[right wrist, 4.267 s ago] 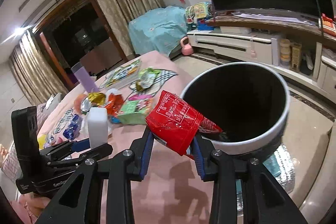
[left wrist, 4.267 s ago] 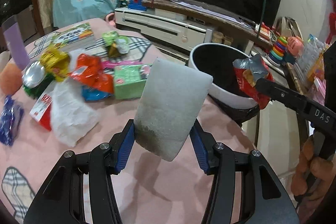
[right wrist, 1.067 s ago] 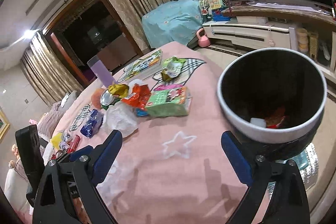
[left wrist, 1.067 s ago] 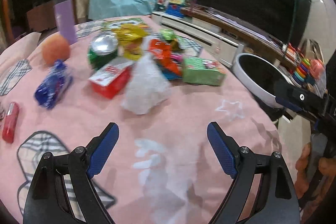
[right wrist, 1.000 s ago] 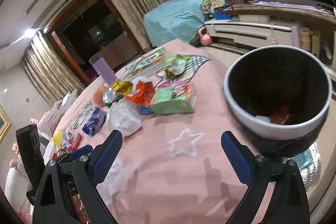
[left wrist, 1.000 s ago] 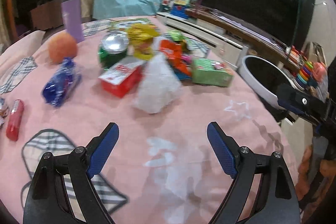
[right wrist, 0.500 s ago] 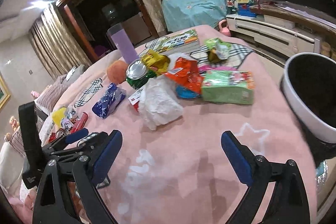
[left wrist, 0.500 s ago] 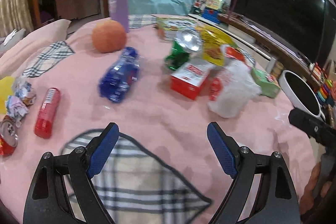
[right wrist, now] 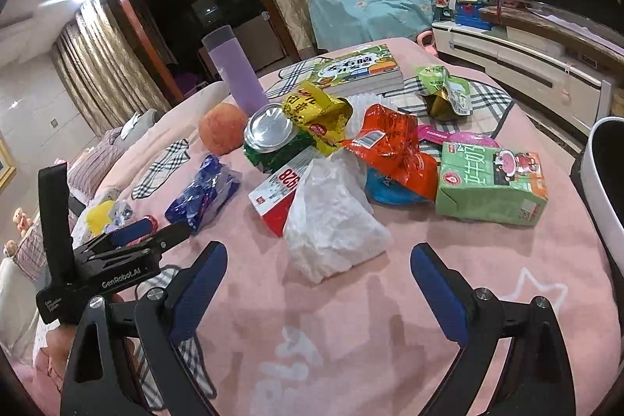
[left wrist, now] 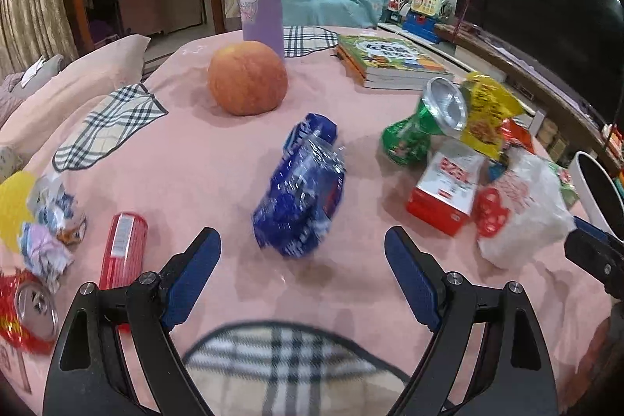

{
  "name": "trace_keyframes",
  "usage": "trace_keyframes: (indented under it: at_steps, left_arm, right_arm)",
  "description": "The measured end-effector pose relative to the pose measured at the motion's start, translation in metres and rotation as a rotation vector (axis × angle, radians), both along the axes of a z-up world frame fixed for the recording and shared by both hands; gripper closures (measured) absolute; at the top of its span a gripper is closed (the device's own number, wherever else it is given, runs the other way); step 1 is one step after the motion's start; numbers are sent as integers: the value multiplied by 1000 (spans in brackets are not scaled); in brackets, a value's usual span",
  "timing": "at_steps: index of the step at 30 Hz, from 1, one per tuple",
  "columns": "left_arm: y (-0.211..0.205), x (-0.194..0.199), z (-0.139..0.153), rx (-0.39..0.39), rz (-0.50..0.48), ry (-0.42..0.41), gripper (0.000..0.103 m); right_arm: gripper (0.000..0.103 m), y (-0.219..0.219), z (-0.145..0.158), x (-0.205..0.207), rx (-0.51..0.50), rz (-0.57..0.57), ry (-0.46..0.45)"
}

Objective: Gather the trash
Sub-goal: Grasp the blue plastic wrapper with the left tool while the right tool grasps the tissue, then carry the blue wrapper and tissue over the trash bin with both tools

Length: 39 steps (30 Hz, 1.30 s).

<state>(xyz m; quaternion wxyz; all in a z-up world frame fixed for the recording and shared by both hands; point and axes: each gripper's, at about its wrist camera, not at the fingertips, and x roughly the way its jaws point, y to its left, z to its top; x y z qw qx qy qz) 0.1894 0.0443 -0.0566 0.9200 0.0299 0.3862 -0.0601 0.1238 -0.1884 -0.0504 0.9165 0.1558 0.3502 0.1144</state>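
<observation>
My left gripper [left wrist: 302, 269] is open and empty, just short of a crumpled blue wrapper [left wrist: 302, 195] on the pink tablecloth. My right gripper [right wrist: 318, 283] is open and empty, just short of a white plastic bag [right wrist: 331, 217]. Around the bag lie a red-and-white carton [right wrist: 279, 192], a crushed green can [right wrist: 273, 139], a yellow snack bag [right wrist: 314, 112], an orange wrapper [right wrist: 394, 147] and a green carton [right wrist: 491, 182]. The white bin [right wrist: 602, 182] stands at the table's right edge.
An orange fruit [left wrist: 247, 82], a purple tumbler [left wrist: 260, 0] and stacked books [left wrist: 390, 61] sit at the back. A red can [left wrist: 123, 244], crumpled paper [left wrist: 50, 236] and another can [left wrist: 27, 314] lie at the left. My left gripper also shows in the right wrist view [right wrist: 144, 232].
Both grippers dropped their trash in the bin, opened and swung left back over the table. The left one closed in on the blue wrapper, the right one on the white bag.
</observation>
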Motion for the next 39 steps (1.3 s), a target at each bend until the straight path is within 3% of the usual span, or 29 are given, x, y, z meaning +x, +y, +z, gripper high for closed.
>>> trace_keyframes:
  at_steps: [8, 11, 13, 15, 20, 21, 29, 39]
  left_arm:
    - [0, 33, -10, 37, 28, 29, 15]
    - [-1, 39, -17, 33, 13, 56, 15]
    - [-1, 40, -21, 9, -8, 72, 26]
    - [-1, 40, -23, -5, -18, 90, 57]
    - [2, 29, -19, -58, -23, 81, 73]
    - [1, 26, -17, -65, -30, 77, 74]
    - [-30, -29, 4, -118, -134, 52, 75]
    - [-104, -73, 8, -175, -331, 106, 75]
  right_arm:
    - [8, 4, -12, 19, 1, -11, 36]
    - [18, 4, -15, 23, -6, -14, 41]
    - [28, 3, -17, 26, 3, -15, 57]
    - [46, -1, -19, 26, 14, -21, 63]
    - [78, -8, -15, 20, 50, -5, 41]
    - [80, -9, -13, 17, 54, -3, 34]
    - [83, -24, 2, -8, 67, 26, -7]
    - [84, -62, 6, -55, 60, -14, -31]
